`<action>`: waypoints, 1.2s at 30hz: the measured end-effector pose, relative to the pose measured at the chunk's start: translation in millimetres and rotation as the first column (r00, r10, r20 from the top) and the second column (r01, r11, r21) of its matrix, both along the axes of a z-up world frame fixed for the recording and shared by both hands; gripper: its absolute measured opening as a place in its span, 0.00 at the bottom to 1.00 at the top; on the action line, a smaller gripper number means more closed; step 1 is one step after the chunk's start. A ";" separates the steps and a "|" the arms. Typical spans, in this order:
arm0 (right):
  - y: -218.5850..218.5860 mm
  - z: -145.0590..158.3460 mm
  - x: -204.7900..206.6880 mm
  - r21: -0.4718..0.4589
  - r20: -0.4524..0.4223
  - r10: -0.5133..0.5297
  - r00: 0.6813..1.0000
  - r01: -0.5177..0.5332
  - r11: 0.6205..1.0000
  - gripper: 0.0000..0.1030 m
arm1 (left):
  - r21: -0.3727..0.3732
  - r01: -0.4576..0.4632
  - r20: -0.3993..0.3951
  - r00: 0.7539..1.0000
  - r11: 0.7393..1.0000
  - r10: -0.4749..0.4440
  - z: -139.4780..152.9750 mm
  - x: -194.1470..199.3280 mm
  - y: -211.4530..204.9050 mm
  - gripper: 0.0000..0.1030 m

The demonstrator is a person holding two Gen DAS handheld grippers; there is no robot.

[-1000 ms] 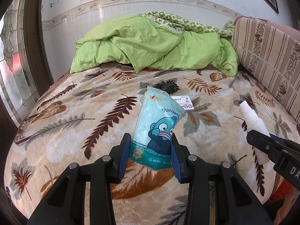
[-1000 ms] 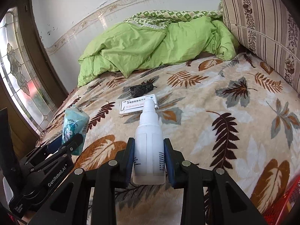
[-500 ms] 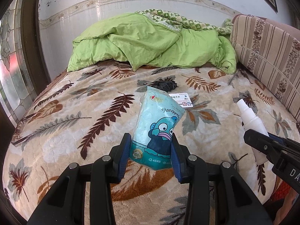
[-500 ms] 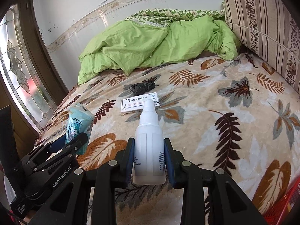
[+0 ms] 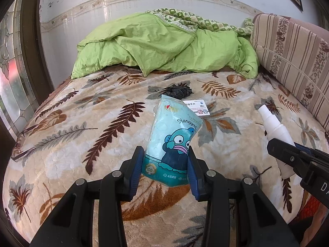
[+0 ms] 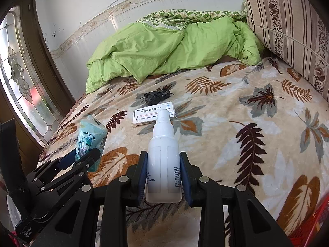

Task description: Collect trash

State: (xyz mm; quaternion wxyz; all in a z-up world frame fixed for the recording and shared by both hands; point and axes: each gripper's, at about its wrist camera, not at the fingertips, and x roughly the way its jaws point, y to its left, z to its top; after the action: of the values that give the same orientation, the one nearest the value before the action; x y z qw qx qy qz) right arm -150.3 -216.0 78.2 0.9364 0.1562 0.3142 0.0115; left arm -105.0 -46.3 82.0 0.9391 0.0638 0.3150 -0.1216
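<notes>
On a leaf-print bed blanket [image 6: 236, 111], by a white wall: two clamped trash items held above it, two lying loose.

Left gripper [image 5: 165, 169]: pads pressed on a blue cartoon tissue pack [image 5: 174, 142]. Right gripper [image 6: 163, 174]: pads pressed on a white spray bottle [image 6: 163, 154], nozzle forward. On the blanket beyond both: a white medicine box [image 6: 153, 113], flat, and just behind it a crumpled black bag [image 6: 157, 96]. Far edge: green duvet [image 6: 164, 49] heaped against the wall. Right edge: striped headboard cushion [image 6: 292, 24]. Left edge: dark-framed patterned-glass window [image 6: 18, 82]. Open blanket lies right of the box; red mesh basket [image 6: 308, 228] at the near right corner.
</notes>
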 end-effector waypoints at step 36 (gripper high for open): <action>-7.0 -0.4 -1.0 0.025 0.005 -0.024 1.000 0.023 0.999 0.31 | 0.024 0.070 -0.007 0.998 0.997 -0.070 -5.7 -5.8 -16.1 0.38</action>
State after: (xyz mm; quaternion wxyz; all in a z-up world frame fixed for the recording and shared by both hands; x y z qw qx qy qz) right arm -151.3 -222.9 77.8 0.9352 0.1716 0.3098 0.0048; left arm -110.8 -62.5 76.3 0.9325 0.0860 0.3168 -0.1507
